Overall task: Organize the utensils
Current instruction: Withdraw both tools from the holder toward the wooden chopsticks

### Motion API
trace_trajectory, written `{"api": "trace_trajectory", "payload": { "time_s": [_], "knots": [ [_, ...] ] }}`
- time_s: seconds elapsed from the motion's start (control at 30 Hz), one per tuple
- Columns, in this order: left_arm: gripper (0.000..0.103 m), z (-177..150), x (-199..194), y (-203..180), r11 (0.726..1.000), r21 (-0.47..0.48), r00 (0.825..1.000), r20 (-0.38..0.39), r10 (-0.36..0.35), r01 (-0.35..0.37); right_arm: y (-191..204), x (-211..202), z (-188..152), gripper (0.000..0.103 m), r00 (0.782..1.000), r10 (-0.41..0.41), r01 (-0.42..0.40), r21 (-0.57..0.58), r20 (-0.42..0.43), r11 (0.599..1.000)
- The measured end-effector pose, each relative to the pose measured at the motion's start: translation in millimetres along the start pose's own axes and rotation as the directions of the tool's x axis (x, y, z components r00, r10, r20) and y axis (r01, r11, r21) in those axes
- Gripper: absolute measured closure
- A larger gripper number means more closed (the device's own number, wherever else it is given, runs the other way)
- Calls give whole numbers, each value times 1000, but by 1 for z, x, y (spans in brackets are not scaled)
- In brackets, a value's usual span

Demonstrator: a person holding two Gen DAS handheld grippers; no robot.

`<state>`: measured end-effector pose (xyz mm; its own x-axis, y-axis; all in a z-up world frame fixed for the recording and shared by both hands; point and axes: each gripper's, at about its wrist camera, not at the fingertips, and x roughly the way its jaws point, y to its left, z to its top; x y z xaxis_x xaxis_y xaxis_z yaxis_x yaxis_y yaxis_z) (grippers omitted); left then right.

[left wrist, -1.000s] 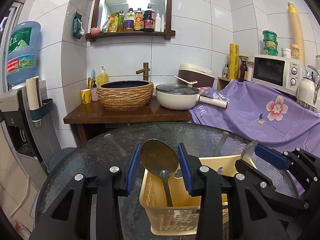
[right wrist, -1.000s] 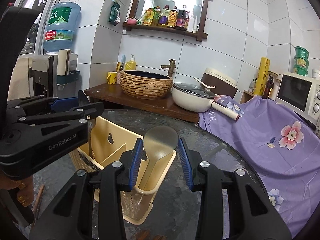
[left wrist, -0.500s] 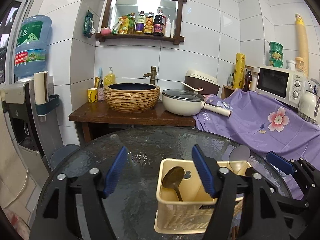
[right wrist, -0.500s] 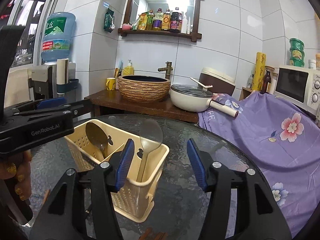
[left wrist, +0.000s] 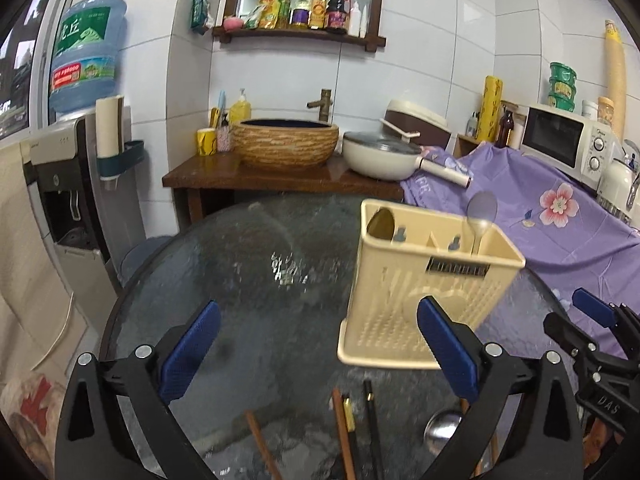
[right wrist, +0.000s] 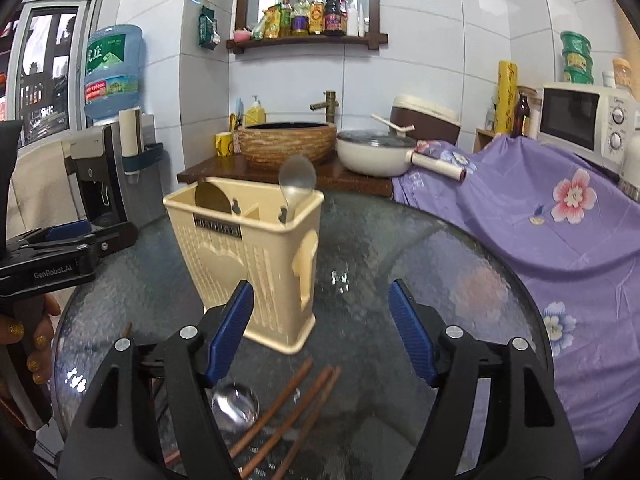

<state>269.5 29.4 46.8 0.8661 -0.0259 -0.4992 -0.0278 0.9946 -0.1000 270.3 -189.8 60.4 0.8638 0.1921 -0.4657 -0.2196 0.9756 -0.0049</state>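
1. On the glass table [right wrist: 460,280], chopsticks [right wrist: 280,412] are seen lying below the right gripper [right wrist: 320,332], lengthwise toward the utensil holder [right wrist: 244,252].
2. Both grippers' jaws are opening, nothing between them; the left gripper [left wrist: 316,352] is set further aside.

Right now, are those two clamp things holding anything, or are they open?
Left gripper: jaws opening, nothing between them.
Right gripper: jaws opening, nothing between them.
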Motion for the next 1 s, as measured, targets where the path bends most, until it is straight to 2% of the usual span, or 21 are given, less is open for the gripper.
{"api": "trace_trajectory", "payload": {
  "time_s": [0.13, 0.33, 0.5, 0.57, 0.7, 0.87, 1.0],
  "knots": [
    [6, -20, -4, 9, 999, -10, 999, -25, 37, -38, -5, 0, -20, 33, 997, -11, 11, 10, -70, 1000],
    [6, -51, 0, 24, 997, -28, 991, -117, 66, -70, -17, 8, -46, 33, 987, -32, 42, 60, -160, 997],
    [8, -69, 4, 36, 993, -42, 978, -181, 101, -110, -32, 20, -64, 34, 968, -80, 99, 72, -238, 992],
    [12, -73, 6, 39, 992, -42, 974, -197, 109, -119, -38, 25, -70, 39, 960, -86, 112, 83, -268, 990],
    [22, -78, 11, 42, 992, -44, 968, -226, 105, -118, -35, 32, -75, 42, 951, -56, 89, 96, -303, 991],
    [26, -81, 15, 34, 993, -4, 964, -241, 110, -114, -15, 40, -77, 46, 943, -17, 48, 85, -331, 995],
    [29, -85, 15, 36, 992, -1, 961, -249, 121, -125, -6, 46, -79, 52, 935, -18, 47, 71, -355, 996]
  ]
}}
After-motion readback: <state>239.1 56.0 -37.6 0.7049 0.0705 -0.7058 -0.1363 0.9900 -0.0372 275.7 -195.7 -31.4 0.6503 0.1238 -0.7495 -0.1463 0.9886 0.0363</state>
